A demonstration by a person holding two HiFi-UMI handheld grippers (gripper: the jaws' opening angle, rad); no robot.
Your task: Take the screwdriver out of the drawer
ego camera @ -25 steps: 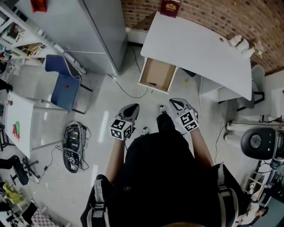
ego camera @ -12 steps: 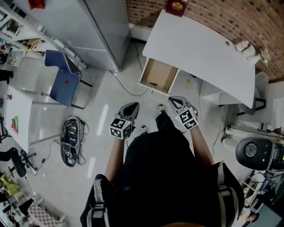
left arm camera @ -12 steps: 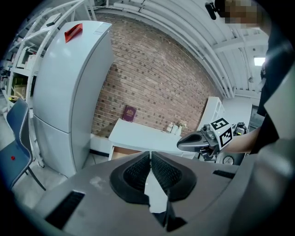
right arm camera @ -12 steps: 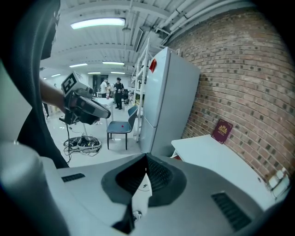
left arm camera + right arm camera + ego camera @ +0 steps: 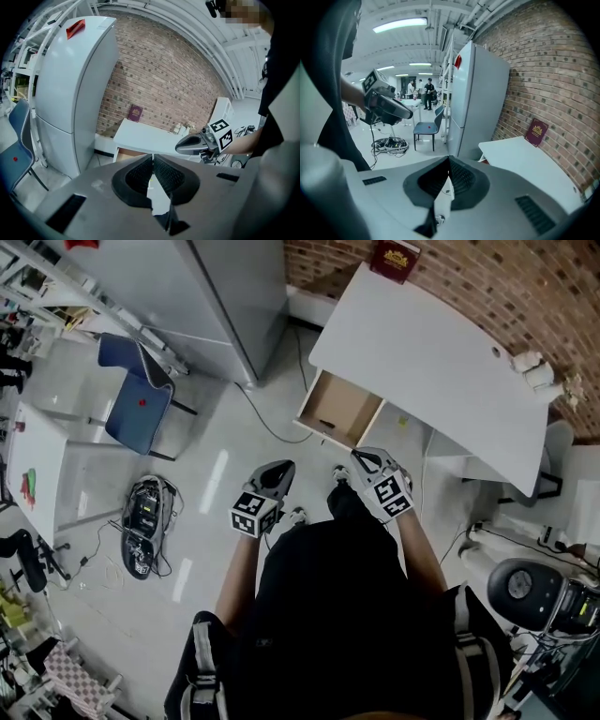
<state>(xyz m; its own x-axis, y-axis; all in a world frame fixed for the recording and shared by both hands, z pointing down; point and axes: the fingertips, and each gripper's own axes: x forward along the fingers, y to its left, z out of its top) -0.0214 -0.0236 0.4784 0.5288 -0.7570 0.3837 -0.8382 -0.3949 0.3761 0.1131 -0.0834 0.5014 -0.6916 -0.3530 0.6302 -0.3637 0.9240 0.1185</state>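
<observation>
The wooden drawer point(image 5: 339, 407) stands pulled out from under the white desk point(image 5: 441, 343), ahead of me on the floor side. A small dark item point(image 5: 324, 424) lies at the drawer's near edge, too small to identify. My left gripper point(image 5: 278, 468) and right gripper point(image 5: 360, 457) are held side by side at waist height, short of the drawer, both pointing toward it. Each is shut with nothing between its pads. In the left gripper view the drawer point(image 5: 130, 153) shows just above the closed left gripper point(image 5: 152, 158).
A tall grey fridge point(image 5: 220, 296) stands left of the desk, with a blue chair point(image 5: 139, 399) beside it. A cable point(image 5: 267, 427) runs across the floor near the drawer. A maroon book point(image 5: 395, 259) lies on the desk's far end. Gear point(image 5: 142, 526) lies on the floor at left.
The desk and open drawer have slid lower and a little right in the head view. Both grippers keep nearly the same place and stay shut.
</observation>
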